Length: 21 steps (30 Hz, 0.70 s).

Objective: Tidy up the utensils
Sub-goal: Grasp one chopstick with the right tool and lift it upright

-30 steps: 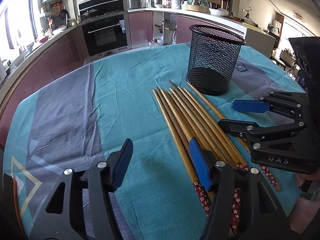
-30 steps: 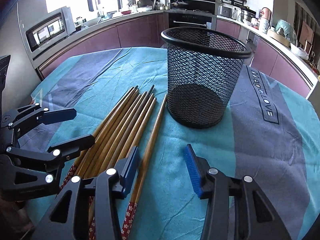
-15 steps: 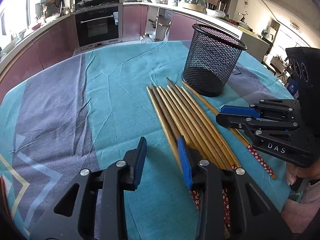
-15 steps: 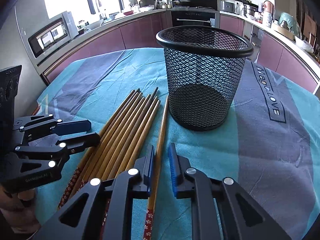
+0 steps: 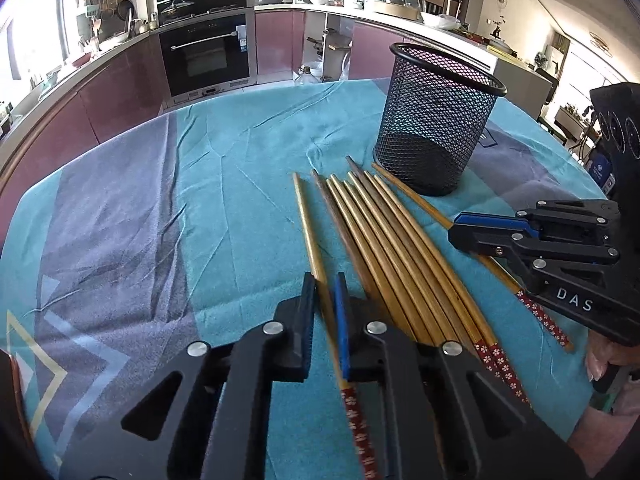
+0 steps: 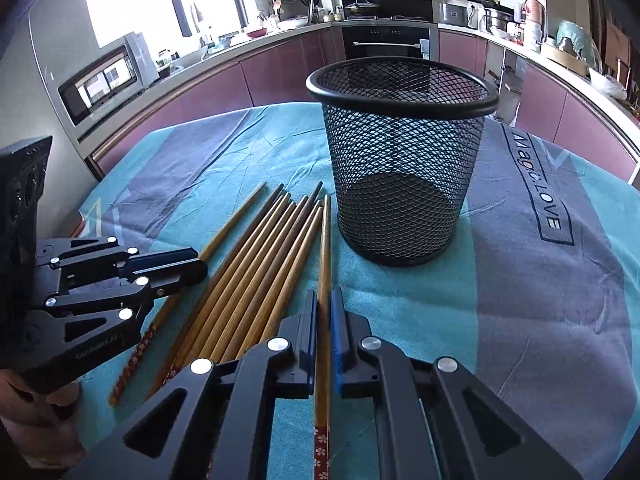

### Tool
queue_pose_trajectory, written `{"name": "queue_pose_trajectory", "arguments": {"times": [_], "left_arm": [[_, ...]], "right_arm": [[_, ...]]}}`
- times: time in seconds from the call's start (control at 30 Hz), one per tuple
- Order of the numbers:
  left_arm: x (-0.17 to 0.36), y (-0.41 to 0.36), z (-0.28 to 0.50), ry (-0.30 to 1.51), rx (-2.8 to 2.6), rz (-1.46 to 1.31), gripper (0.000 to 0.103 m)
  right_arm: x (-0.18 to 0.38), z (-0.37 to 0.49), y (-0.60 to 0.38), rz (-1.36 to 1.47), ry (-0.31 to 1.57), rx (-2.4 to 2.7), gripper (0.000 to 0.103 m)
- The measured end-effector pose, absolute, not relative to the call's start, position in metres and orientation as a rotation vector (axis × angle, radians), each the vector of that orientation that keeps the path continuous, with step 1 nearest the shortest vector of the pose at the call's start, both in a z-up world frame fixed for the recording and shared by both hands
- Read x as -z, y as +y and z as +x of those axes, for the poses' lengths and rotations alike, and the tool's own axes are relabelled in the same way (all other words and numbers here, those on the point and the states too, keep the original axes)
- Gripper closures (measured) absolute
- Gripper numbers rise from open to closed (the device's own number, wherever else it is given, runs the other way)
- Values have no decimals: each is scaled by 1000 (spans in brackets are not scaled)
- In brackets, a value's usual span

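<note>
Left gripper [image 5: 325, 296]: fingers pressed onto the outermost left chopstick [image 5: 308, 228], drawn apart from the bundle, probably so it lifts alone.
Chopstick bundle [image 5: 396, 256]: lies flat on the teal cloth [image 5: 240, 200] between both grippers, tips toward the basket.
Right gripper [image 6: 324, 312]: fingers pinch the rightmost chopstick [image 6: 325, 248], running forward between them.
Mesh basket [image 6: 404, 160]: upright, empty, just beyond the tips; likely destination.

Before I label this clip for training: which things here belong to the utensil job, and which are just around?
Job:
chopsticks
mesh basket
left gripper, jaws shut on one chopstick
right gripper, jaws shut on another

Around:
tablecloth
oven
microwave
</note>
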State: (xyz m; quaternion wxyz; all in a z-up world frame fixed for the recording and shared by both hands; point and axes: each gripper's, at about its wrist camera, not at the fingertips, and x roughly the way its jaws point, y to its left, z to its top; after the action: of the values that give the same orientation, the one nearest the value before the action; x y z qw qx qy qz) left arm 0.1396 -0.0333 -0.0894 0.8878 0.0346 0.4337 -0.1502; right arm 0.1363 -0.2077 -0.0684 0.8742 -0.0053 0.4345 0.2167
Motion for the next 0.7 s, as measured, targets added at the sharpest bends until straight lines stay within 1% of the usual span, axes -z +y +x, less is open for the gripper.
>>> {"name": "queue_pose_trajectory", "arguments": {"times": [0.13,0.27,0.7], "left_arm": [[84,-26,137,892,305,27,95],[66,-17,130,853,329,-11,95],[-33,-3,114,633,509,-142,95]], "right_arm": [[61,131,-212,3,883,-471,98],[47,122,-219,31,836,-528,98],[-23,109,-246,108,608,-598,97]]}}
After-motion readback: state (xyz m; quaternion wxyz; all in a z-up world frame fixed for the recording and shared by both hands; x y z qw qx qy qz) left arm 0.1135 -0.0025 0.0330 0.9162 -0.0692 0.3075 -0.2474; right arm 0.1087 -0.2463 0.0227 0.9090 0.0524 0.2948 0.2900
